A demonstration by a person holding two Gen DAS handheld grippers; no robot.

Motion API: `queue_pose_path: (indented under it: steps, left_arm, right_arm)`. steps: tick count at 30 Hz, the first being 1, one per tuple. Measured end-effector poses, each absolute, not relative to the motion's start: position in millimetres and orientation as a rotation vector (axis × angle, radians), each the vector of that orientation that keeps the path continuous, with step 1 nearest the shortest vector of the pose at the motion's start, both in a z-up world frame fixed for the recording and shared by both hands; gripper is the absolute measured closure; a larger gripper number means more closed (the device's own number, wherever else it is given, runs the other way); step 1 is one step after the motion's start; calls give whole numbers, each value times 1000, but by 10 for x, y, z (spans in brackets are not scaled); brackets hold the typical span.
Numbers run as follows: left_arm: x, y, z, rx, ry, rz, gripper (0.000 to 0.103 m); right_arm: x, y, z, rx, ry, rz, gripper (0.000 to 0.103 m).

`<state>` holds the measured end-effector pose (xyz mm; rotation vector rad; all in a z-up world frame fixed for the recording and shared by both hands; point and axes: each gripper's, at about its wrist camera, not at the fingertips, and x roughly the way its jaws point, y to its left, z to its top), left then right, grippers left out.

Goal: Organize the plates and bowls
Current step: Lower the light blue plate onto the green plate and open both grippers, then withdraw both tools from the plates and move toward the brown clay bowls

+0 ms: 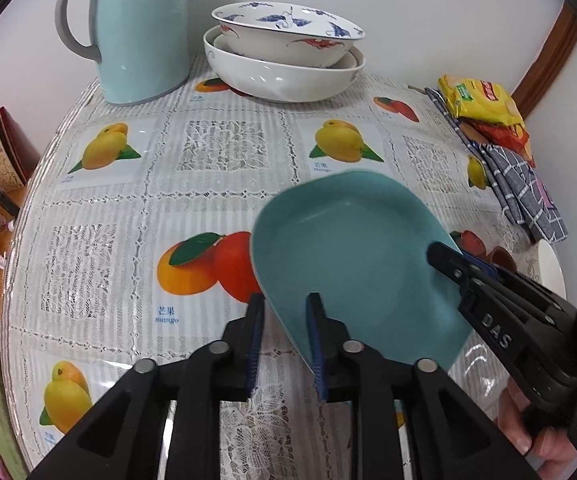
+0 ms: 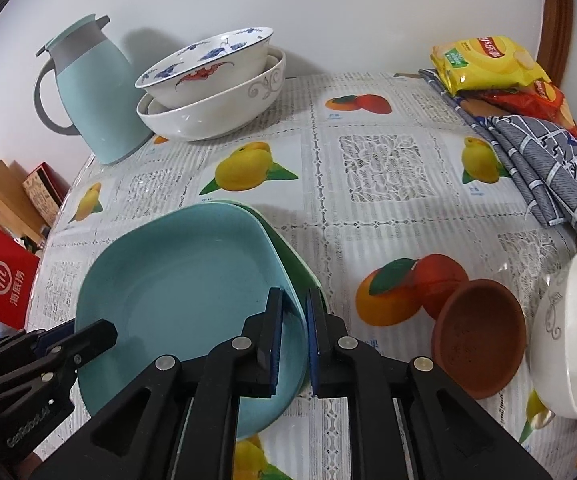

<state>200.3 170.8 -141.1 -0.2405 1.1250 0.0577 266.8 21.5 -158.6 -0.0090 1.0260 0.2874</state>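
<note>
Your right gripper (image 2: 292, 340) has its jaws clamped on the near rim of the teal plate (image 2: 184, 292), which sits tilted atop a green plate (image 2: 288, 248), so you are stacking like with like. Your left gripper (image 1: 284, 344) has its jaws apart, the plate's edge between them but not pinched, steadying it. Right of your right jaws, the brown bowl (image 2: 484, 340) and white bowl (image 2: 572, 344) lie close. Ahead of both jaws the bench (image 2: 384, 208) is open up to the stacked bowls (image 2: 216, 84).
</note>
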Motion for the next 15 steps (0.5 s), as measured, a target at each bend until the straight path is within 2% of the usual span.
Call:
queue_pose_path:
  steps: [5, 8, 10, 15]
  left_arm:
    - [1958, 1634, -1398, -225, 1133, 40, 64]
    - [1942, 1573, -1398, -207, 1142, 25, 57]
    - [1924, 1538, -1393, -203, 1147, 17, 56]
    - [1860, 1476, -1301, -190, 1138, 15, 56]
  right_arm:
    - [2671, 251, -1593, -27, 998, 304, 87]
    - [2633, 221, -1509, 0, 972, 322, 73]
    - [2583, 192, -1411, 8, 935, 319, 59]
    - [2434, 96, -1185, -5, 863, 297, 53]
